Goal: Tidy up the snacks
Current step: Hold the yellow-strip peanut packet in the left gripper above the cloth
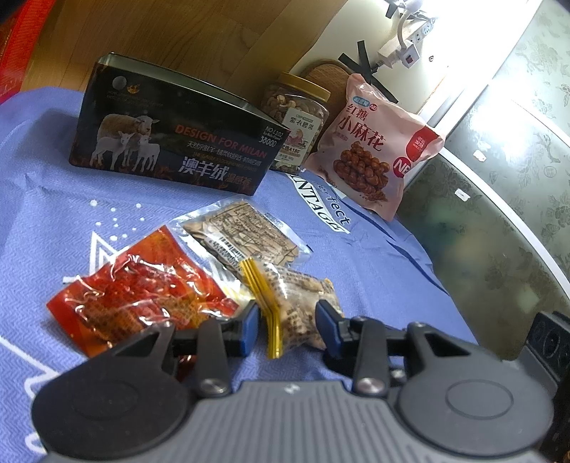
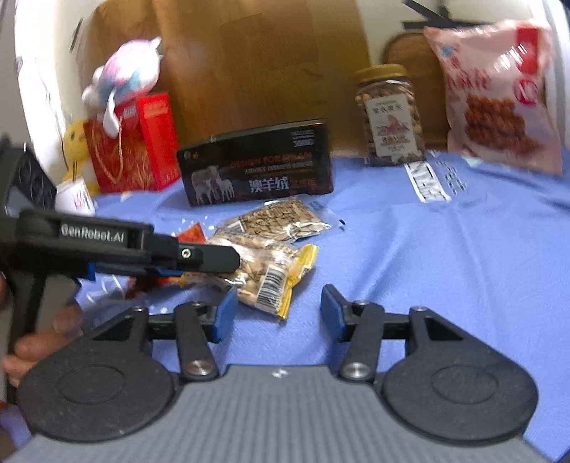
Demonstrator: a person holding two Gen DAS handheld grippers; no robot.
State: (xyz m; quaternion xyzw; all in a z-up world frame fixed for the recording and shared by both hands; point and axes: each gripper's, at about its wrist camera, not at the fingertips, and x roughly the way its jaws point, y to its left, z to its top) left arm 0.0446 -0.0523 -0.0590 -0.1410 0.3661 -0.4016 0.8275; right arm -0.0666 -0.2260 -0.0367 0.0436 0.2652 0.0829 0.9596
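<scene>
Left gripper gapes astride nut packet, set to grasp; right gripper open, empty, waiting.

Table under my tools is covered with a blue cloth printed with white lettering and line shapes. Behind it: a wood-grain panel and a cream wall with black tape marks. A white power strip hangs on that wall in strong glare. Right side, a patterned grey-green floral surface. Far left in the right view, a red gift bag and a plush toy.
</scene>
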